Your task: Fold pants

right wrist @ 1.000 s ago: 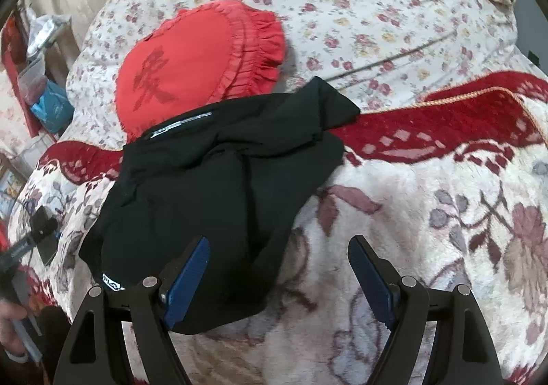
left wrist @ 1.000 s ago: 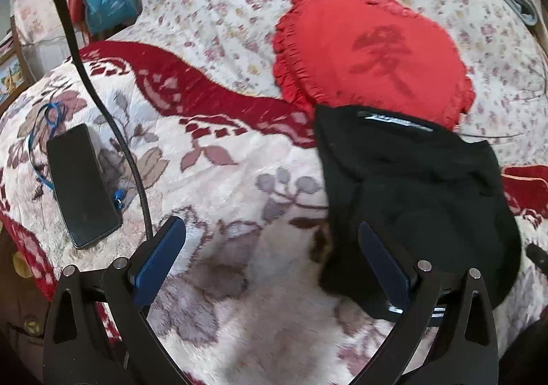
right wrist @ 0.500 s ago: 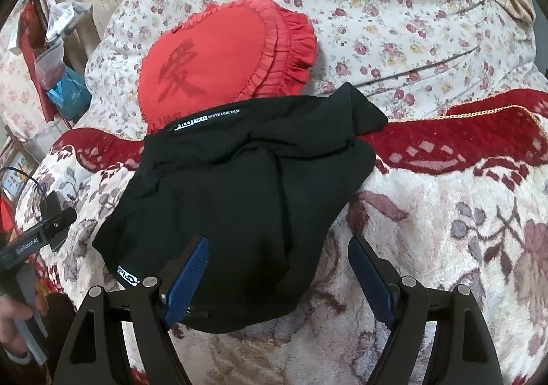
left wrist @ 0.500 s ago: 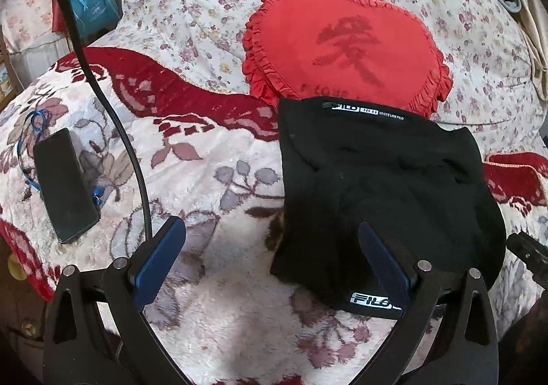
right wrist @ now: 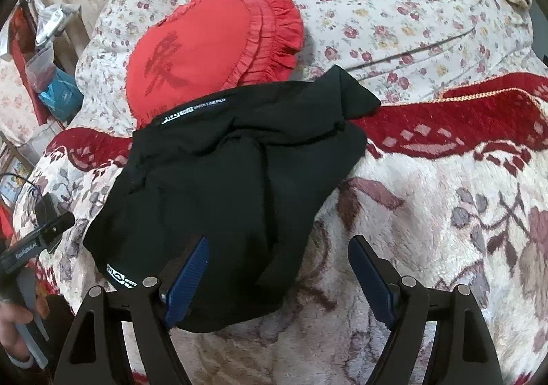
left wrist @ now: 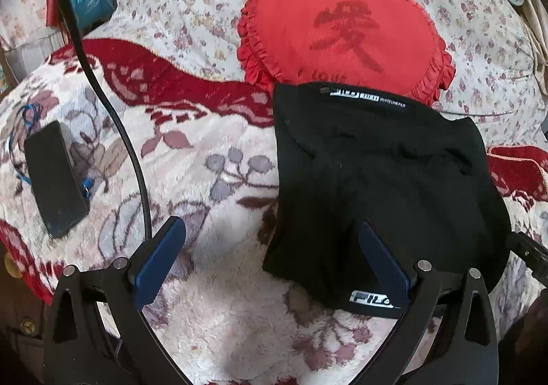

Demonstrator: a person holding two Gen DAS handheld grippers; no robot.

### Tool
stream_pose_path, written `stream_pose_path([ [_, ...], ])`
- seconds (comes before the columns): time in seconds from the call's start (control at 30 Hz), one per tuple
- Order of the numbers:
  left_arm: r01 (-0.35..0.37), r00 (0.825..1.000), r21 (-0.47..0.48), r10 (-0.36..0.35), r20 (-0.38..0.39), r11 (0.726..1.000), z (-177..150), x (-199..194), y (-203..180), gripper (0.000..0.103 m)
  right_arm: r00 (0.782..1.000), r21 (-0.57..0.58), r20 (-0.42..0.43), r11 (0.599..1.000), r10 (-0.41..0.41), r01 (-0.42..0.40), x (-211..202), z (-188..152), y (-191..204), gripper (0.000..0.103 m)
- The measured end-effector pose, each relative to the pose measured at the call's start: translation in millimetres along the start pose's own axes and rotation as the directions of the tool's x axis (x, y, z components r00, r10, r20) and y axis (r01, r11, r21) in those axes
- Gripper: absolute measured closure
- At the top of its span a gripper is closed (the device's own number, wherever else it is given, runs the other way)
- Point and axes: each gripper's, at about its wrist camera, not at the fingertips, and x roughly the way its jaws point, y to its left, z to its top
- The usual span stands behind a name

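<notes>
The soft black folded pants (left wrist: 376, 186) lie bunched on the fluffy flowered blanket (left wrist: 212, 186), touching the frilled red heart cushion (left wrist: 342, 29). Both the left gripper (left wrist: 270, 265) and the right gripper (right wrist: 279, 273) are spread wide, grasping nothing.

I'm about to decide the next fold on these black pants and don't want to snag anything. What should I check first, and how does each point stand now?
1. Left gripper open and empty: ok, its jaws stand wide apart and hold nothing.
2. Right gripper open and empty: ok, same.
3. Black pants lying flat: not ok, they are bunched, with a corner sticking out toward the red-bordered blanket.
4. Pants clear of the red cushion: not ok, the waistband edge overlaps it.
5. Phone and black cable away from the pants: ok, both lie apart on the left.
6. Layers inside the bundle aligned: cannot tell.
</notes>
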Motion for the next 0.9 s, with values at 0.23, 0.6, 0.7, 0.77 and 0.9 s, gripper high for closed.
stream_pose_path([
  [0.23, -0.012, 0.999, -0.047, 0.01, -0.046, 0.999, -9.4, 13.3, 10.7, 0.001, 1.0, 0.024, -0.025, 1.0, -0.003, 0.004, 9.7, -0.8, -9.9, 0.022],
  [0.6, 0.008, 1.0, -0.02, -0.009, -0.027, 1.0, -4.9, 6.7, -2.7, 0.001, 0.999, -0.001, -0.034, 1.0, -0.009, 0.009, 8.7, 3.2, -3.7, 0.022],
  [0.7, 0.016, 1.0, -0.02, -0.016, -0.025, 1.0, -4.8, 5.3, -4.4, 0.001, 0.999, -0.004, -0.035, 1.0, -0.009, 0.009, 8.3, 3.3, -3.0, 0.022],
  [0.77, 0.024, 0.999, -0.019, -0.024, -0.023, 1.0, -4.4, 4.5, -5.3, 0.001, 0.999, -0.004, -0.035, 1.0, -0.008, 0.008, 8.3, 3.1, -2.6, 0.022],
  [0.9, 0.064, 0.997, -0.046, -0.066, -0.027, 0.997, -7.7, 5.4, -2.0, 0.001, 0.999, -0.003, -0.041, 1.0, -0.008, 0.007, 9.1, 2.6, -3.2, 0.022],
])
